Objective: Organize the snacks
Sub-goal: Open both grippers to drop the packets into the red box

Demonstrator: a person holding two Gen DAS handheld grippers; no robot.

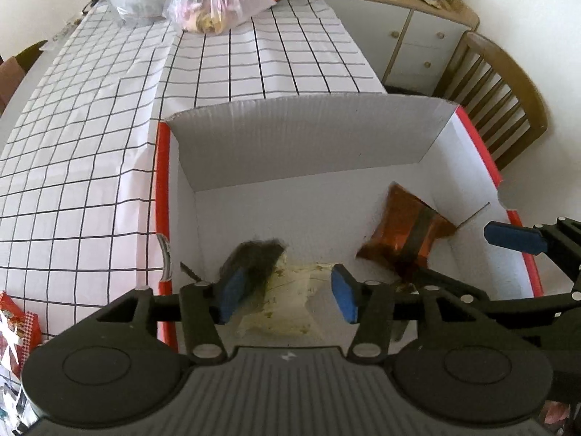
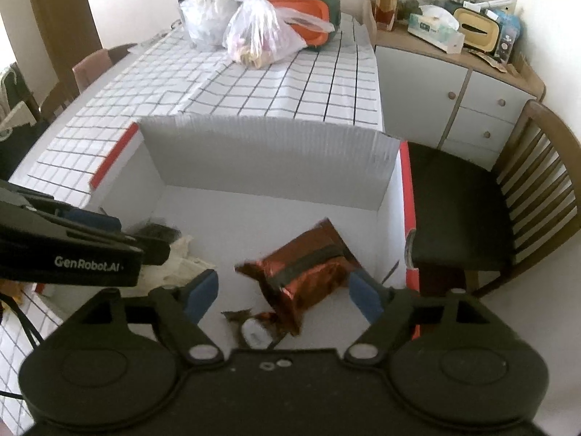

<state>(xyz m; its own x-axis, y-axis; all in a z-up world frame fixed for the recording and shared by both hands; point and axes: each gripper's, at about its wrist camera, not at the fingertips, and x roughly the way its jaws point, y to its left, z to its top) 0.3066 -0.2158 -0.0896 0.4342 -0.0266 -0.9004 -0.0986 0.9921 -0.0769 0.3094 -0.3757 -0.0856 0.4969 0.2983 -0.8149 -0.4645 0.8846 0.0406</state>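
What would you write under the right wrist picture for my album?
Open right gripper above a shiny brown snack packet lying inside the white cardboard box.

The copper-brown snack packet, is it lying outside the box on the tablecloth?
No, the copper-brown snack packet lies inside the white box, on its floor.

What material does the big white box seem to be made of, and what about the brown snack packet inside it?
The box looks like corrugated cardboard, matt white inside with red outer edges: fine fluting shows along its upright flap. The brown snack packet looks like metallised foil or plastic film, glossy: it is crinkled and throws coppery glints. Which of the two, the look leaves open.
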